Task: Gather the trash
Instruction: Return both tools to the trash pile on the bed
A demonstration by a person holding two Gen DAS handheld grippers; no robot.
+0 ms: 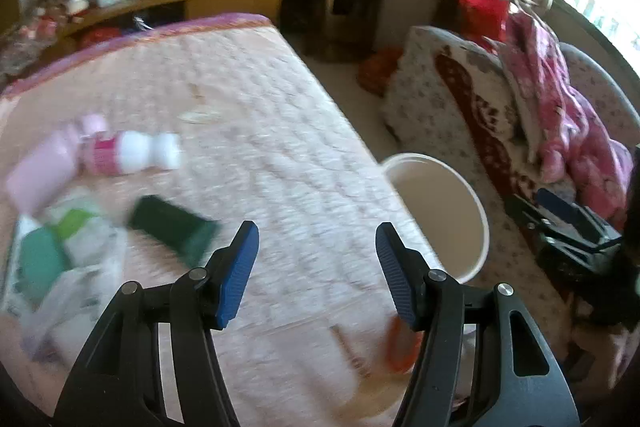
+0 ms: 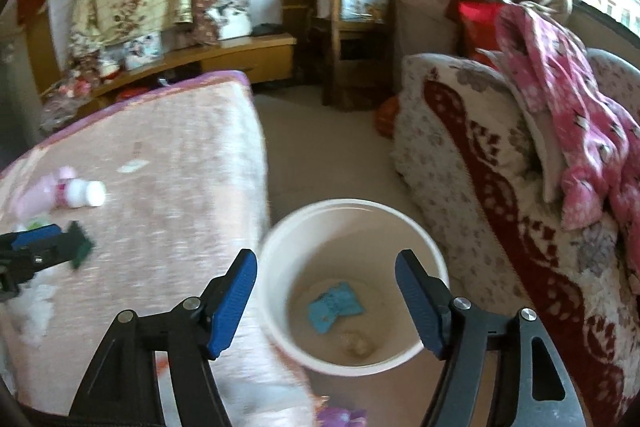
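My left gripper (image 1: 316, 231) is open over the pink bed cover (image 1: 248, 99), with nothing between its blue pads. Left of it lie a pink-and-white bottle (image 1: 132, 153), a dark green box (image 1: 176, 227) and green and white packets (image 1: 60, 239). An orange scrap (image 1: 400, 347) shows blurred by the right finger. My right gripper (image 2: 326, 259) is open above the white bucket (image 2: 352, 227), which stands on the floor beside the bed. On the bucket's bottom lie a blue wrapper (image 2: 334, 305) and a pale crumpled lump (image 2: 358, 345). The bucket's rim (image 1: 480, 211) also shows in the left wrist view.
A sofa with a red and white flowered cover (image 2: 480, 155) stands right of the bucket, a pink blanket (image 2: 572, 99) heaped on it. A wooden shelf (image 2: 352, 27) and a low cabinet (image 2: 240, 55) stand behind. Bare floor (image 2: 320, 147) runs between bed and sofa.
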